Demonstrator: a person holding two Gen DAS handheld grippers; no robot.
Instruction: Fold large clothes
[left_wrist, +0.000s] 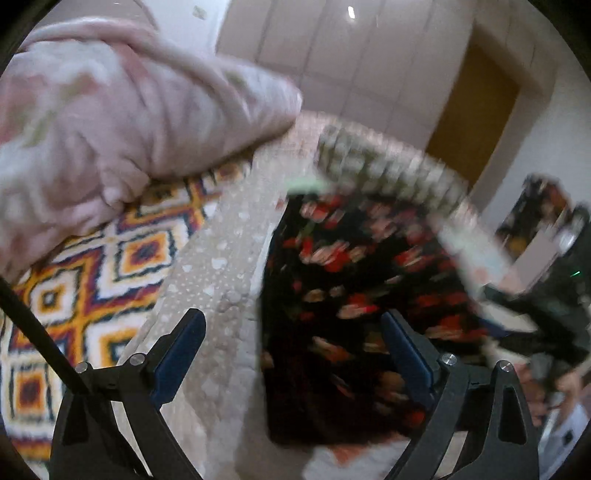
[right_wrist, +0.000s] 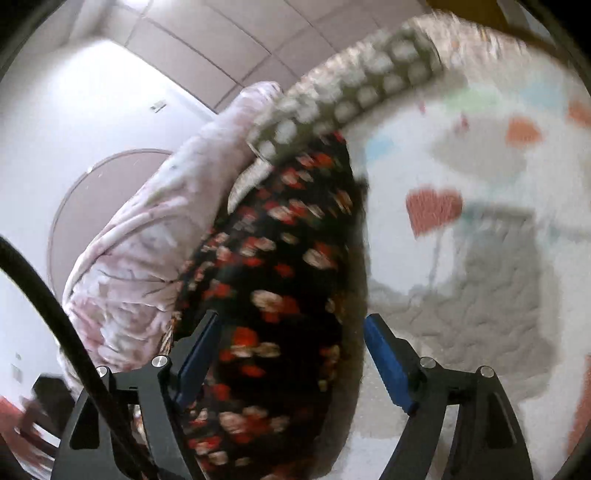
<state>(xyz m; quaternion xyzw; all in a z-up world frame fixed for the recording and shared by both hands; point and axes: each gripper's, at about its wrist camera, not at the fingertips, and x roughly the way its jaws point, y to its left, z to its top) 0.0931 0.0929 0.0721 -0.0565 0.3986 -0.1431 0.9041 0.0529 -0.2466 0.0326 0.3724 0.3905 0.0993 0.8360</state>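
A black garment with a red and cream flower print (left_wrist: 343, 295) lies folded on the bed's pale quilted cover (left_wrist: 221, 280). My left gripper (left_wrist: 293, 325) is open and empty above the garment's left edge. In the right wrist view the same flowered garment (right_wrist: 280, 280) lies between the open fingers of my right gripper (right_wrist: 291, 332), which holds nothing. The right gripper also shows at the right edge of the left wrist view, blurred, with its jaws hidden. Both views are blurred by motion.
A pink pile of bedding (left_wrist: 110, 122) sits at the bed's left, also in the right wrist view (right_wrist: 147, 240). A checked green and white cloth (left_wrist: 388, 166) lies beyond the garment. A white heart-print blanket (right_wrist: 461, 221) covers the right. A patterned rug (left_wrist: 92, 277) lies on the floor.
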